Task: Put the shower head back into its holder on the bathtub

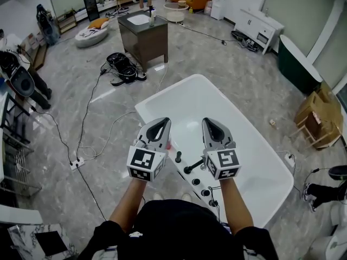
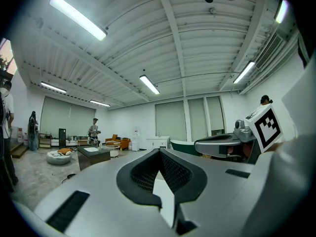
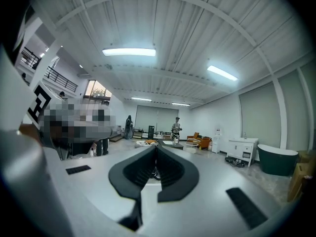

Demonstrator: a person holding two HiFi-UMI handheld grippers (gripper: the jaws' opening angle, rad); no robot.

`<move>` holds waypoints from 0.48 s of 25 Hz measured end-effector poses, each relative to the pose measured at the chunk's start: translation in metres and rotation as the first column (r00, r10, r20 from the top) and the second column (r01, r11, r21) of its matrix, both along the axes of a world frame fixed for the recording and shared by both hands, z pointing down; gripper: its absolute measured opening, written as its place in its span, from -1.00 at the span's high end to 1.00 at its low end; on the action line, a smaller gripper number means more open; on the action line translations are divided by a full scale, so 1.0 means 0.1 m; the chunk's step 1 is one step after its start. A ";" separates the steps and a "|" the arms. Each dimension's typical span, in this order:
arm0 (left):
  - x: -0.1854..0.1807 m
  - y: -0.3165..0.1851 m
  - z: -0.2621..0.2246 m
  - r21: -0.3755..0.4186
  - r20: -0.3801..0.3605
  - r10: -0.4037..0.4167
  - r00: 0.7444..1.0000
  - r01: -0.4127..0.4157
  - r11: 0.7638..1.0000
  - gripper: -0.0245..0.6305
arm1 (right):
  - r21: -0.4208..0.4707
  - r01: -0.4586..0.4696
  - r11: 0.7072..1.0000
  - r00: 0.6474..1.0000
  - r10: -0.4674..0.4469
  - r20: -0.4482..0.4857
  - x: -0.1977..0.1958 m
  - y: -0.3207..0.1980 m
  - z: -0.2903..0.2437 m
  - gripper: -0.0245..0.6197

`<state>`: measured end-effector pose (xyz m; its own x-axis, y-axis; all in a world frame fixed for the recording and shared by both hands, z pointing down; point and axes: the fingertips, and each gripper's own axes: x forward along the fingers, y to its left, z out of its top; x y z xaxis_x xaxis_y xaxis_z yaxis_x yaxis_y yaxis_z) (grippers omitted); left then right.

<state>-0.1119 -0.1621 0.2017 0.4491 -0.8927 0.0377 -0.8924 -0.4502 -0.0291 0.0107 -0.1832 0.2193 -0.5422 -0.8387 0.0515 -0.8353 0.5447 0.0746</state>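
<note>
Above the near edge of the white bathtub point(image 1: 227, 107), the head view shows a person holding two tools side by side. They are the left hand-held gripper point(image 1: 161, 124) and the right hand-held gripper point(image 1: 210, 124), and both point to the far side. Between them, on the near rim of the tub, lies a long black piece that looks like the shower head point(image 1: 193, 168). I cannot tell if it sits in its holder. Little black knobs point(image 1: 205, 193) stand in a row close to it. No gripper touches it.

In the left gripper view, the left hand-held gripper point(image 2: 159, 153) has its jaws pressed together with nothing between them.

In the right gripper view, the right hand-held gripper point(image 3: 156, 148) is closed too, and it holds nothing. A dark green tub point(image 3: 279, 161) stands far off on the right.
</note>
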 end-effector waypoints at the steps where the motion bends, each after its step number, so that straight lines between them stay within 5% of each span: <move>1: -0.01 0.00 0.00 0.000 -0.001 0.000 1.000 0.000 1.000 0.88 | 0.000 0.001 1.000 1.000 -0.001 0.001 -0.02 0.00 -0.01 0.86; 12: -0.02 0.02 0.02 -0.012 -0.016 -0.006 1.000 0.006 1.000 0.88 | -0.010 0.001 1.000 1.000 -0.001 0.003 -0.02 0.02 0.03 0.86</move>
